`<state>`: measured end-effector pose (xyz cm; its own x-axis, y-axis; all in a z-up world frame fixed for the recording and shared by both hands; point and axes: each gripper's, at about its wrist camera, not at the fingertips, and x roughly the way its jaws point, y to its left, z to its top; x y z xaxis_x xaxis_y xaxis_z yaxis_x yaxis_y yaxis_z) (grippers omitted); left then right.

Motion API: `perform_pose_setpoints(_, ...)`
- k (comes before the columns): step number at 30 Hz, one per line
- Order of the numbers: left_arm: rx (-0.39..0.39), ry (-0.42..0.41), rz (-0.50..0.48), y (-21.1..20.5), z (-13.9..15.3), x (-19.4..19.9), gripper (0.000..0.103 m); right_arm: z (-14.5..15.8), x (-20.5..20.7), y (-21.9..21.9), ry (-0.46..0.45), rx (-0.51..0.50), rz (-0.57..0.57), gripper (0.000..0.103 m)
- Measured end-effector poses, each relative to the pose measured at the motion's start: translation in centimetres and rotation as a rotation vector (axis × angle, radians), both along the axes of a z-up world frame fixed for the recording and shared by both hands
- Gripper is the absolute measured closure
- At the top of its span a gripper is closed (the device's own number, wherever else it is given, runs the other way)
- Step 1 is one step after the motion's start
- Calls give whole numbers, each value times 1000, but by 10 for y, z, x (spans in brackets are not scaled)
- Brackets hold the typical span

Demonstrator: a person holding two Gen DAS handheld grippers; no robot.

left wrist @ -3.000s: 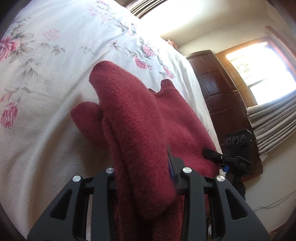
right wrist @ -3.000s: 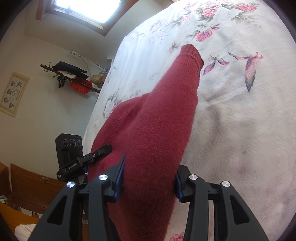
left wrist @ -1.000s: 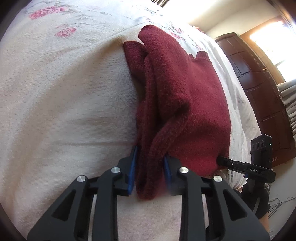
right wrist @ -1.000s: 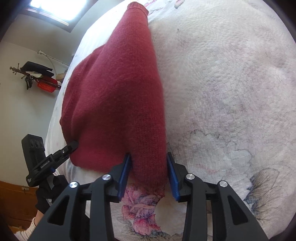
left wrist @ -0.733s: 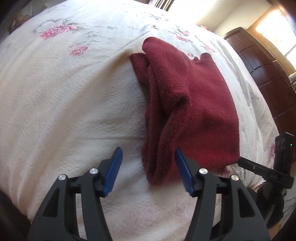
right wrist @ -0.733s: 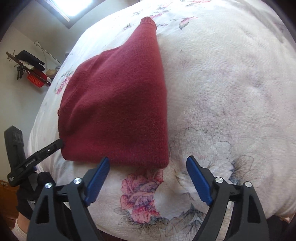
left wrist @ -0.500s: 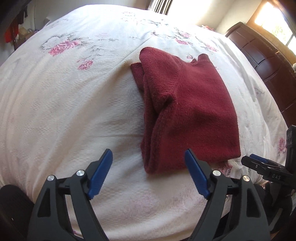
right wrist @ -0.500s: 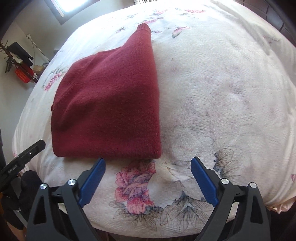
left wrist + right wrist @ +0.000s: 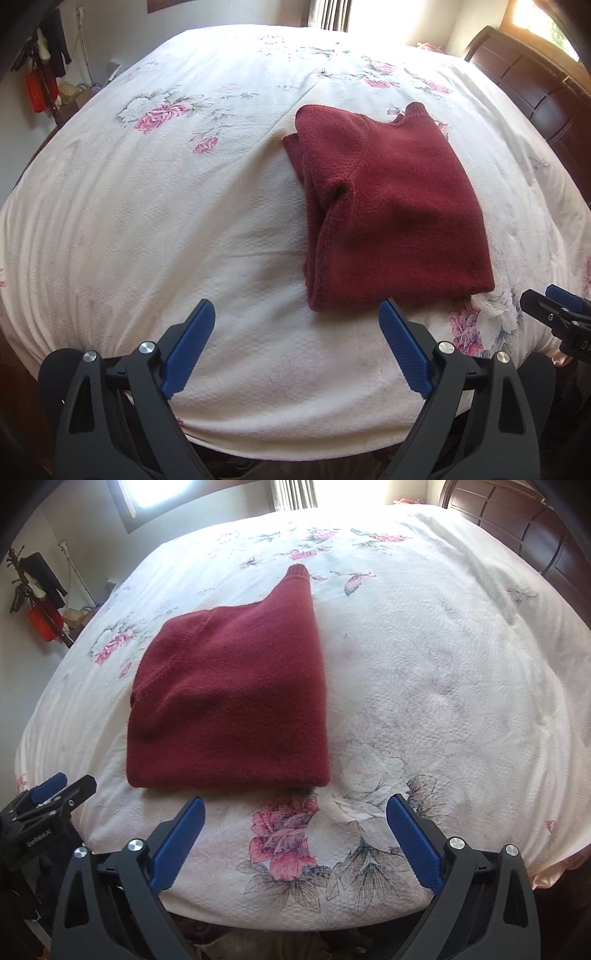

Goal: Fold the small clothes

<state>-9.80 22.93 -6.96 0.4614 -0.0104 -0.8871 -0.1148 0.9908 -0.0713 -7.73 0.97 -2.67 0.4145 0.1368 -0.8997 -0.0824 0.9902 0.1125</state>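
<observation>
Lying folded on the bed (image 9: 177, 229): one dark red sweater (image 9: 391, 206), squared into a rough rectangle, near the front edge of the mattress and toward the right half as seen from the left wrist view.

Left gripper (image 9: 295, 332): released, jaws spread wide, empty, held back from the sweater's near left corner and apart from it.

Right gripper (image 9: 295, 827): released, jaws spread wide, empty, held back from the near folded edge, not touching.

Sweater (image 9: 229, 701), condition: near edge straight and even. Right edge straight, running up to a ribbed cuff or collar end (image 9: 297, 572) that pokes past the far corner. Left side loose, with stacked layers and a bulging roll of fabric (image 9: 314, 173) showing in the left wrist view.

Step in hand, judged: fold laid down, both tools withdrawn; tidying or a further fold likely. For a clean result: pinch only the top layers at the lumpy left side, tuck them inward, flatten before any further halving; bring the protruding ribbed end inside the outline.

Edges and room: front edge of the bed just below both grippers; sweater close to it, so any pull toward the person risks dragging cloth over the edge. Wide bare floral bedspread (image 9: 443, 672) beyond and to both sides. Dark wooden headboard (image 9: 535, 96) well off at the far right. Other gripper visible at the frame edge in each view, close alongside.
</observation>
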Motion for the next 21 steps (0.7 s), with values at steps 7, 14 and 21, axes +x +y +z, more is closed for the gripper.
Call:
perform_pose_setpoints(7,65,-8,10,-7,13,-13,13,21,-10,12,-48,-52,7,4)
perform_pose_setpoints(14,74,-22,27,-8,23,-22,13,36,-20,23,-77,-97,10,4)
perform_pose_setpoints(21,94,-42,18,-14,35,-28,13,48,-27,26,-85,-82,3,4)
